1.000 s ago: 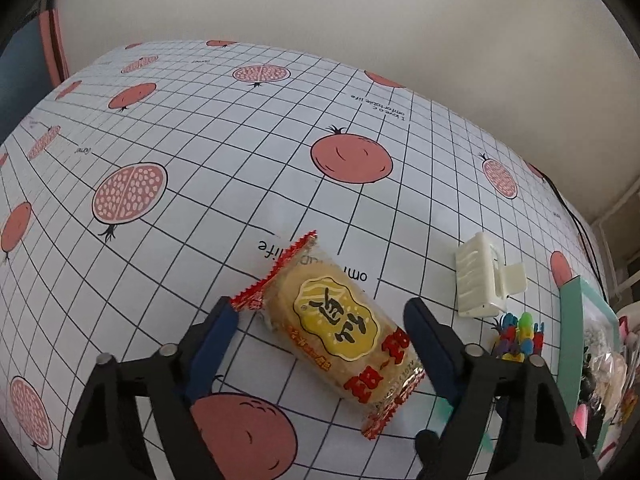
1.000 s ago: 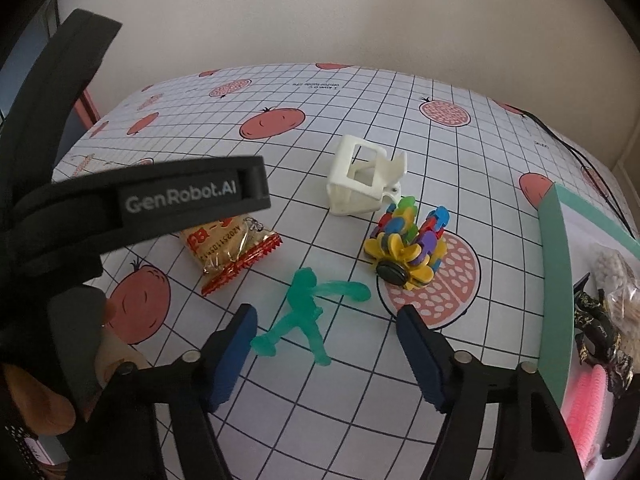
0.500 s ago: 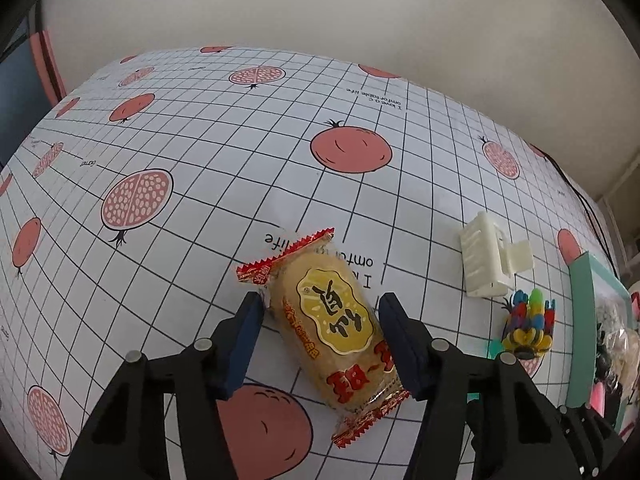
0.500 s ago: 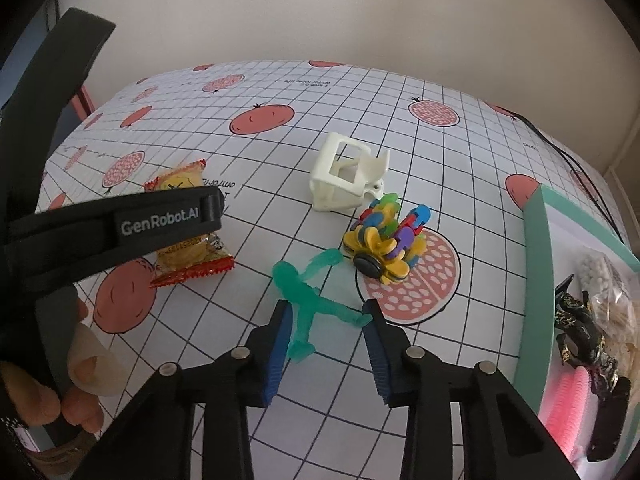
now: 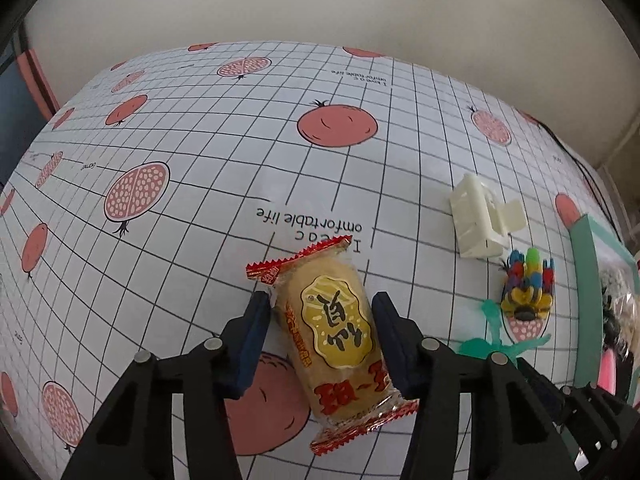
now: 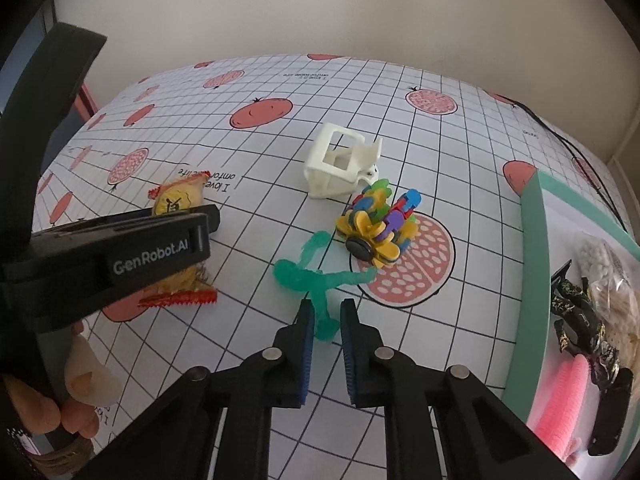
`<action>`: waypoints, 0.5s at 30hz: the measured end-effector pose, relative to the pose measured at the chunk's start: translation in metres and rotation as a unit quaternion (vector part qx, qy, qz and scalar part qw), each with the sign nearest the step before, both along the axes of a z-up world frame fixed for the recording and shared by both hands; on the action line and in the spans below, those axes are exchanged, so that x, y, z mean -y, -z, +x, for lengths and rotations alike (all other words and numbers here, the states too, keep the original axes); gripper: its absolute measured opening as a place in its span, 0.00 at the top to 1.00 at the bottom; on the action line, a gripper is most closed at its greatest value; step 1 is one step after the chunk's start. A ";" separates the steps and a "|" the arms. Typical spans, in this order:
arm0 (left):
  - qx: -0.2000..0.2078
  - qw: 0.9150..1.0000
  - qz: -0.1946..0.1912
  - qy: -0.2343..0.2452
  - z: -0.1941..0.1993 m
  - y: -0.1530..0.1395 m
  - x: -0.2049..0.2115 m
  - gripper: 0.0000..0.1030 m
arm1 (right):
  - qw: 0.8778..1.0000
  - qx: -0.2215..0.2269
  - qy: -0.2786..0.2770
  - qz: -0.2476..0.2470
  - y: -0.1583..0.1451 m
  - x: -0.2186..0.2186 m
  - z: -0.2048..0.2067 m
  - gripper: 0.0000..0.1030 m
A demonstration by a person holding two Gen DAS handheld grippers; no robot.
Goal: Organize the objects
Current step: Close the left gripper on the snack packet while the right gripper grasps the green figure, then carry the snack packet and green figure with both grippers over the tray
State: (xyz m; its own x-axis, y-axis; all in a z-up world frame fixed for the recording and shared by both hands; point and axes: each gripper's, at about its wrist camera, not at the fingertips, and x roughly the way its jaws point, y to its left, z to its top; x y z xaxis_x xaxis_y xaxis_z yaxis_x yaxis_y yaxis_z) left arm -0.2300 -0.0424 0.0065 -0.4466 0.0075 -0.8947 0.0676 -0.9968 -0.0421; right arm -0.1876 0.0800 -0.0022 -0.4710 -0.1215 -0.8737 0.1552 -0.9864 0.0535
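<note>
My left gripper (image 5: 320, 312) is shut on a yellow snack packet with red crimped ends (image 5: 334, 330); both blue pads press its sides on the pomegranate-print tablecloth. In the right wrist view the packet (image 6: 176, 200) shows partly behind the left gripper body (image 6: 120, 256). My right gripper (image 6: 325, 312) is shut on one leg of a green stretchy figure toy (image 6: 316, 276), which lies on the cloth; the figure also shows in the left wrist view (image 5: 492, 320).
A white plastic hair clip (image 6: 340, 164) and a multicoloured flower-shaped toy (image 6: 376, 224) lie just beyond the green figure. A teal-rimmed tray (image 6: 532, 240) at the right holds snack bags, dark wrapped items and a pink piece. A black cable (image 6: 576, 160) runs along the far right.
Both grippers went from wide open to closed: the left on the snack packet, the right on the green figure's leg. Both moved slightly forward.
</note>
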 end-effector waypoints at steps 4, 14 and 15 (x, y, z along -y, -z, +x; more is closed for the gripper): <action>0.006 1.000 0.000 0.008 0.004 -0.001 -0.002 0.52 | 1.000 0.007 -0.001 -0.010 0.000 -0.003 0.002 0.87; 0.016 1.000 0.015 0.005 0.011 0.000 0.003 0.60 | 1.000 0.005 0.002 -0.030 -0.008 -0.009 0.006 0.88; 0.017 1.000 0.017 0.005 0.012 0.000 0.004 0.60 | 1.000 0.004 0.002 -0.031 -0.008 -0.010 0.006 0.88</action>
State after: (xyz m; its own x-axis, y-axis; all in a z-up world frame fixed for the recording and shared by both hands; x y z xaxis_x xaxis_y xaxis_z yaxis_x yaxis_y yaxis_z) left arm -0.2178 -0.0462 0.0065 -0.4165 0.0418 -0.9082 0.0592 -0.9956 -0.0730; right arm -0.1812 0.0898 0.0061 -0.4649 -0.1737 -0.8682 0.1509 -0.9818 0.1157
